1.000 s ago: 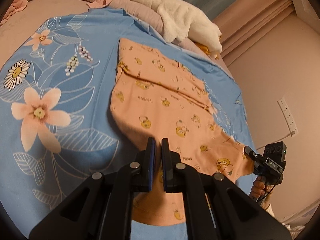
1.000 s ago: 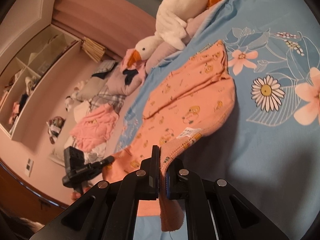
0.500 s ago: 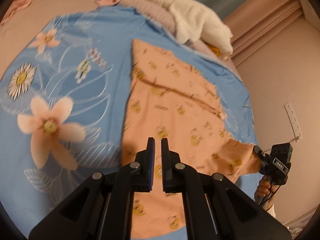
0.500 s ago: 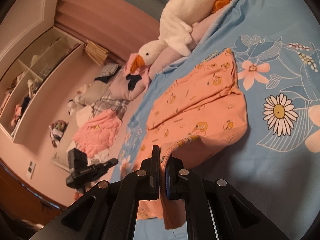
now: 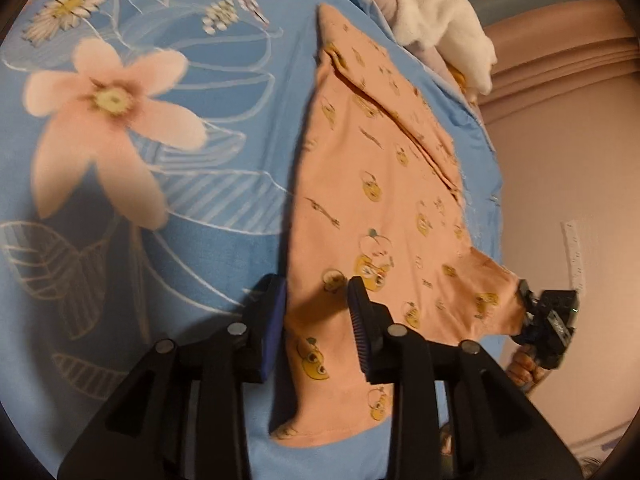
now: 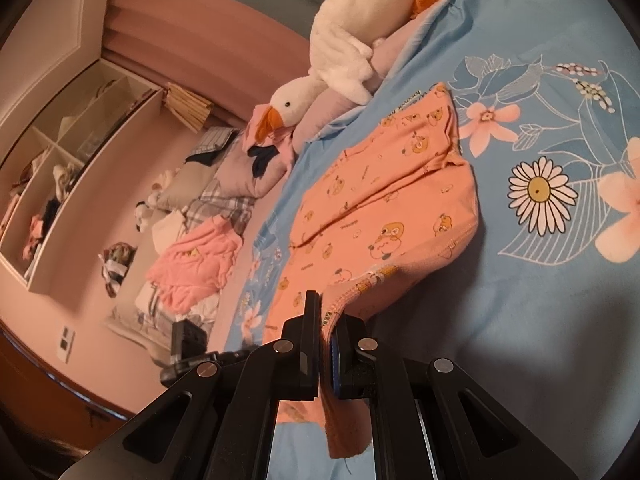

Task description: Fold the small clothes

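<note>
Left gripper [image 5: 316, 312]: angled down over the shirt [image 5: 384, 200], jaws just opened, released.
Right gripper [image 6: 326, 336]: level-ish, clenched on shirt edge.
Shirt: lay on the bed [image 5: 200, 240].

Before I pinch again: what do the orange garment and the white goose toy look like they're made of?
Orange garment: looks like thin, soft knit, probably cotton jersey, matte; it drapes limply, creases softly and shows a stitched hem with printed cartoon figures. White goose toy: plush, fuzzy pile, with a smoother orange beak. Fibre content can't be confirmed by sight.
</note>
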A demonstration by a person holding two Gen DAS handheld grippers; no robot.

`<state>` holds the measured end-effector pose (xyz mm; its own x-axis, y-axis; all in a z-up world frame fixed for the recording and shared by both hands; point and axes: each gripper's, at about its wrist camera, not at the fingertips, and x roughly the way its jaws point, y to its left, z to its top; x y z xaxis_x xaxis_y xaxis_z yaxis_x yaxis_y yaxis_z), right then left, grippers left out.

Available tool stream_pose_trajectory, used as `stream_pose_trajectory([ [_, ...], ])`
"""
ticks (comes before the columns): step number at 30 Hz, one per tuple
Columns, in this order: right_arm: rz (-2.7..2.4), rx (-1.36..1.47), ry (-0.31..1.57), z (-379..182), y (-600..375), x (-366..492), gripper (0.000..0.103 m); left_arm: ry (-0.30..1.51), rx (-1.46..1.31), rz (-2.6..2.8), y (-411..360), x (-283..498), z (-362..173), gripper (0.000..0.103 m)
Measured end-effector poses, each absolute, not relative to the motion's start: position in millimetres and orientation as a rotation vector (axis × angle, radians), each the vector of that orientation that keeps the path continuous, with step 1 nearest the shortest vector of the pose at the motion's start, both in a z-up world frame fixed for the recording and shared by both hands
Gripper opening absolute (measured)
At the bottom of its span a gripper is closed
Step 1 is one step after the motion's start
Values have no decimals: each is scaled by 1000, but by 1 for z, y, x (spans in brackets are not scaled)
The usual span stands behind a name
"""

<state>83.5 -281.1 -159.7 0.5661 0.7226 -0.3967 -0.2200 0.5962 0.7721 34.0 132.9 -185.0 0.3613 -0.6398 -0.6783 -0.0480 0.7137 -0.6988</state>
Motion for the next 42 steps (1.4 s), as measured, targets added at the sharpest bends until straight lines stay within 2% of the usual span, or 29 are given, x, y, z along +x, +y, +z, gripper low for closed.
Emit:
stream_pose_trajectory([
  [14, 577, 758, 832, -179, -289, 72, 8, 1190, -710, -539, 135, 16, -189, 34],
  [17, 575, 760, 840, -182, -286, 71, 8, 1162, -707, -530, 129, 21, -187, 25],
  [18, 575, 756, 844, -182, -285, 71, 8, 1159, -692, -519, 124, 23, -187, 7],
  [19, 574, 750, 850, -183, -282, 72, 8, 1163, -682, -510, 119, 26, -188, 4],
  [24, 571, 718, 858, -181, -280, 70, 8, 1120, -731, -496, 116, 28, -182, 4],
  [34, 636, 784, 777, -169, -282, 82, 8, 876, -938, -676, 124, 44, -136, 1],
  [42, 661, 766, 710, -145, -277, 114, 8, 817, -985, -702, 124, 88, -117, 0],
])
